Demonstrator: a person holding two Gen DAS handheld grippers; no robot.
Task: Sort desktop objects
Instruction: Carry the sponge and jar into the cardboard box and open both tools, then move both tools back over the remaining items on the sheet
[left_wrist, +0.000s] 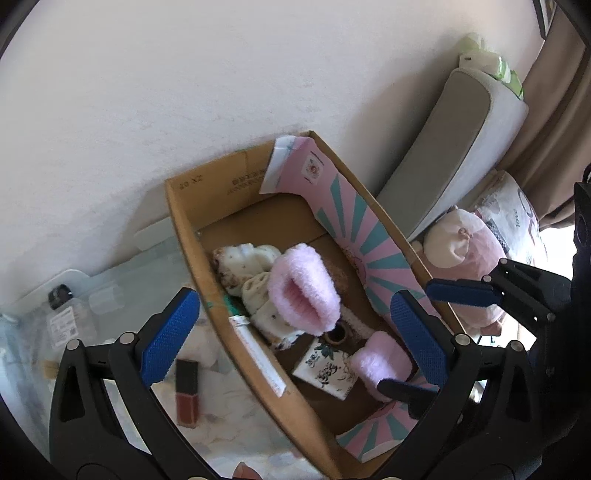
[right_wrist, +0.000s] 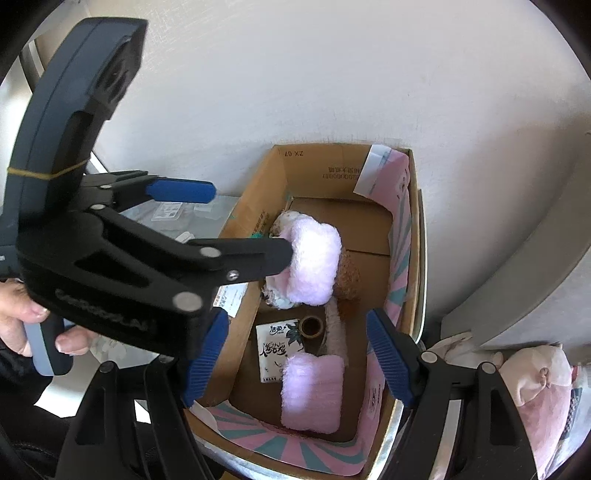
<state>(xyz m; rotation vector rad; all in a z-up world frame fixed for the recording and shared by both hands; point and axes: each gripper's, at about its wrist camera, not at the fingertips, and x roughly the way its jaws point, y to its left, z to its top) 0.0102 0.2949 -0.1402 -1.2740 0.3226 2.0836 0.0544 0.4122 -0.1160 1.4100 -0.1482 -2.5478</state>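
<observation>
Two pink fuzzy socks (right_wrist: 312, 391) lie lengthwise in the cardboard box (right_wrist: 255, 206), both claws spread and empty.

left tool (left_wrist: 295, 325): jaws wide, empty | right tool (right_wrist: 295, 363): jaws apart, seemingly empty | both angled down

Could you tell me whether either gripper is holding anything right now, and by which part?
Nothing is held. The left gripper and right gripper both stand open above the brown cardboard box, clear of the fluffy pink socks.
</observation>
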